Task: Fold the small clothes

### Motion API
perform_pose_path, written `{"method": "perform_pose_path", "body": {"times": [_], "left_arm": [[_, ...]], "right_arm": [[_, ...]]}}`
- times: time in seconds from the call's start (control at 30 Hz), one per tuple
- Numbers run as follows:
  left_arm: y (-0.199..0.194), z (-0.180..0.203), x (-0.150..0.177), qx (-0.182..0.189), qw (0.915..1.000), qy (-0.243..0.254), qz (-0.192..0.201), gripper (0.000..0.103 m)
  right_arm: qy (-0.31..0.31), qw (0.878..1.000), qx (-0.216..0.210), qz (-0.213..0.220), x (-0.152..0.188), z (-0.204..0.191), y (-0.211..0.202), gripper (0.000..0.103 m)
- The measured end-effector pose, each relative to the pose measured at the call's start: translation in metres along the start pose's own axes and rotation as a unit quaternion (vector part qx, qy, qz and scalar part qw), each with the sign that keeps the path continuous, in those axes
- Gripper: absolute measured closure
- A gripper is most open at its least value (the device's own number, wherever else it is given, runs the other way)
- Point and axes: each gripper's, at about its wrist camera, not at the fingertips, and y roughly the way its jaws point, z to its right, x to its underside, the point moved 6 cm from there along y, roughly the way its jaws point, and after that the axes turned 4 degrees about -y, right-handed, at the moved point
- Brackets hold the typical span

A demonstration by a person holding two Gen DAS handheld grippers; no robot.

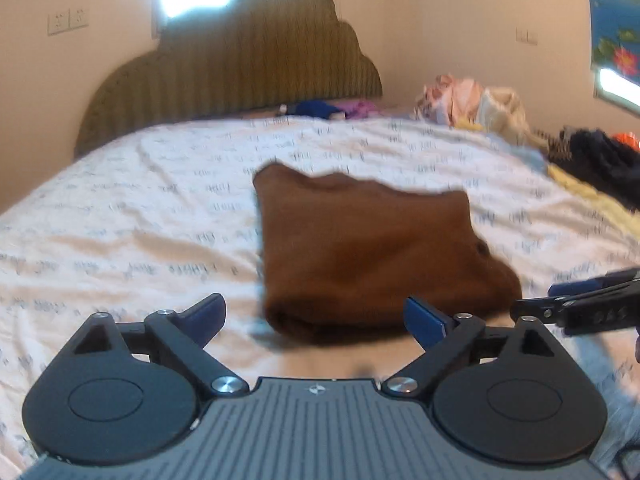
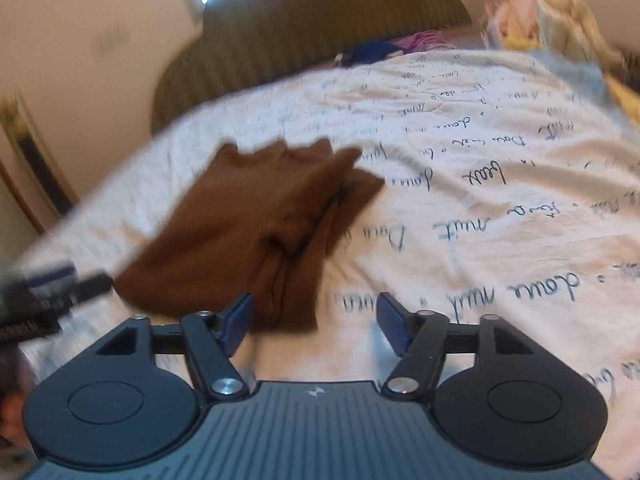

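Observation:
A brown garment [image 1: 360, 248] lies folded on the white printed bedsheet [image 1: 140, 208]. My left gripper [image 1: 316, 318] is open and empty, just short of the garment's near edge. The right gripper shows at the right edge of the left wrist view [image 1: 580, 300], beside the garment's right corner. In the right wrist view the brown garment [image 2: 256, 224] lies ahead and to the left, with loose folds on its right side. My right gripper [image 2: 316, 320] is open and empty, its left finger [image 2: 236, 322] by the garment's near edge. The left gripper [image 2: 48, 292] appears blurred at the left.
A green padded headboard [image 1: 240, 72] stands at the far end of the bed. Blue and purple clothes [image 1: 328, 109] lie by it. A pile of pale clothes [image 1: 472, 100] and dark clothes [image 1: 600, 160] lie along the bed's right side.

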Motion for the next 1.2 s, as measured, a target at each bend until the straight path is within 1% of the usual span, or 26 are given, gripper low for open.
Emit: {"method": "perform_pose_path", "body": {"times": [0.03, 0.07, 0.1, 0.13, 0.17, 0.2, 0.27, 0.33, 0.43, 0.57, 0.67, 0.97, 1.07, 1.2], "left_arm": [[0.008, 0.003, 0.007, -0.013, 0.9998, 0.005, -0.017, 0.009], [0.020, 0.002, 0.015, -0.027, 0.9989, 0.008, -0.039, 0.009], [0.029, 0.001, 0.022, -0.039, 0.9975, 0.008, -0.059, 0.007], [0.036, -0.002, 0.028, -0.044, 0.9963, 0.004, -0.073, 0.003], [0.038, -0.008, 0.029, -0.039, 0.9962, -0.013, -0.076, 0.000], [0.038, -0.013, 0.030, -0.031, 0.9960, -0.026, -0.080, 0.000], [0.040, -0.014, 0.030, -0.032, 0.9959, -0.027, -0.081, 0.000], [0.039, -0.013, 0.031, -0.036, 0.9959, -0.022, -0.080, 0.000], [0.036, -0.011, 0.031, -0.037, 0.9959, -0.025, -0.079, 0.000], [0.036, -0.011, 0.030, -0.038, 0.9959, -0.025, -0.079, 0.000], [0.036, -0.011, 0.030, -0.039, 0.9958, -0.025, -0.079, 0.000], [0.034, -0.011, 0.030, -0.040, 0.9958, -0.025, -0.078, 0.000], [0.034, -0.011, 0.030, -0.040, 0.9958, -0.025, -0.078, 0.000], [0.034, -0.011, 0.030, -0.040, 0.9958, -0.025, -0.078, 0.000]], "right_arm": [[-0.020, 0.999, 0.028, -0.010, 0.009, -0.006, 0.005, 0.032], [-0.028, 0.998, 0.046, -0.019, 0.014, -0.009, 0.010, 0.027], [-0.035, 0.997, 0.062, -0.018, 0.020, -0.012, 0.012, 0.019], [-0.041, 0.996, 0.080, -0.009, 0.022, -0.014, 0.013, 0.016], [-0.042, 0.994, 0.100, -0.005, 0.023, -0.015, 0.015, 0.005], [-0.035, 0.993, 0.115, -0.006, 0.024, -0.014, 0.018, 0.000], [-0.003, 0.994, 0.107, 0.000, 0.025, -0.009, 0.021, 0.000], [0.010, 0.995, 0.101, 0.007, 0.027, -0.005, 0.023, 0.000], [0.010, 0.994, 0.106, 0.006, 0.027, -0.008, 0.020, 0.000], [0.013, 0.995, 0.101, -0.017, 0.025, -0.008, 0.019, 0.000], [0.015, 0.995, 0.098, -0.025, 0.024, -0.008, 0.019, 0.000], [0.018, 0.994, 0.100, -0.029, 0.025, -0.010, 0.020, 0.000], [0.017, 0.995, 0.100, -0.020, 0.026, -0.010, 0.019, 0.000], [0.015, 0.994, 0.106, 0.007, 0.031, -0.011, 0.018, 0.000]]}}
